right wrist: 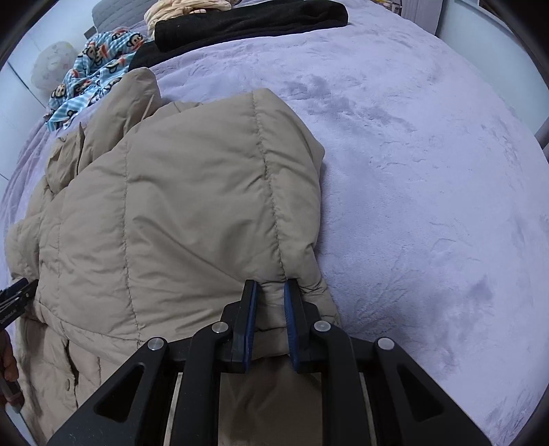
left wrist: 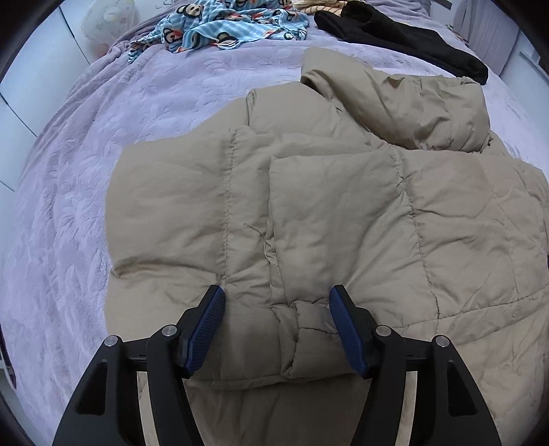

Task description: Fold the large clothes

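We've got the puffy tan jacket (left wrist: 308, 212) half-folded mid-bed (right wrist: 429, 171), right gripper (right wrist: 270, 291) fingers pinched on its near hem corner, left gripper (left wrist: 277, 302) fingers wide open over the hem, empty; it's soft, bulky, slick-looking, so grip stitched hem edges.

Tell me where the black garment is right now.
The black garment lies at the far end of the purple bedspread, upper right in the left wrist view, beyond the tan puffer jacket and right of the blue monkey-print fabric.
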A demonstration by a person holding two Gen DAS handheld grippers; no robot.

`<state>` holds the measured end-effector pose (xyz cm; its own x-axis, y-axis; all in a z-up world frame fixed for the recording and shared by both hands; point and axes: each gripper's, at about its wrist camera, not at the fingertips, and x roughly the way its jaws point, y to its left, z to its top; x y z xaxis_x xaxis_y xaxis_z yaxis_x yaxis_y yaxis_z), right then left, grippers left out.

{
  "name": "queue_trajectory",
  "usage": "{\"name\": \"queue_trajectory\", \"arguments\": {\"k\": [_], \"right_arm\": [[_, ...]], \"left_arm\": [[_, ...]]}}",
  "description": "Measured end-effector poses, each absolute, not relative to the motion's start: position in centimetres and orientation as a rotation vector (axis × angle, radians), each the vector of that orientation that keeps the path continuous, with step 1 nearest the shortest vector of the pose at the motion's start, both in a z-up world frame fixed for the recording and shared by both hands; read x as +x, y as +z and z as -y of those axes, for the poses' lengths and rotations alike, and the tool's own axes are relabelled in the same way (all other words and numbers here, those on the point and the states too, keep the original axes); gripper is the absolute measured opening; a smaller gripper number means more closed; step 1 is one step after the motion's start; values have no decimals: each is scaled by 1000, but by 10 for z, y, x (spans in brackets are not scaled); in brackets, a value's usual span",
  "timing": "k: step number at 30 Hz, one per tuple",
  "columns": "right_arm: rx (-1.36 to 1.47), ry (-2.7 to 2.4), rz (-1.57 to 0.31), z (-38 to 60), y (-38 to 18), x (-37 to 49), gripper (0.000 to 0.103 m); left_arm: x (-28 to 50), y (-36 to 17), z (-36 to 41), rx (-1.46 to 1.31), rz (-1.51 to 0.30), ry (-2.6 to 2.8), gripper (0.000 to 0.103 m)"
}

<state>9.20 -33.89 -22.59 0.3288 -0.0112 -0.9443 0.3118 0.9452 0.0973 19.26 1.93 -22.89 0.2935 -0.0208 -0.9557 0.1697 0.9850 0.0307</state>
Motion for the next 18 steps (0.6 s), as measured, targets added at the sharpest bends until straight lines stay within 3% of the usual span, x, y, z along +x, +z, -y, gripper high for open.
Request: {"name": "queue_trajectory", "arguments": {"k": [2,3,4,6,12,13,14,15,18], "right_arm": [[315,-212,-1225,340,-213,87,21],[338,-208,-1231,340,-207,81,30],[364,-208,-1239,339,-203,74,47],[427,-212,-1248,339,-195,56,59],[579,-245,-1313,324,-188,-8,62],[602,-257,-1321,319,-188,-19,65],[623,-265,-1326,316,-187,-27,67],[642,-274,-1329,312,-186,-35,68],[680,-304,-1333,298,-183,-61,69]], "left_arm": [[186,-219,-29,91,-1302,-143,65],[181,-216,-35,60,-1328,-154,65],[175,-213,-41,27,-1359,-167,65],[162,-209,-52,-9,-1417,-181,65],[115,-206,-77,17,-1529,-177,65],[108,-205,-81,17,-1542,-181,74],[102,-204,-85,19,-1550,-179,95],[95,-201,-88,20,-1549,-178,101],[78,-196,-97,26,-1554,-194,101]]}}
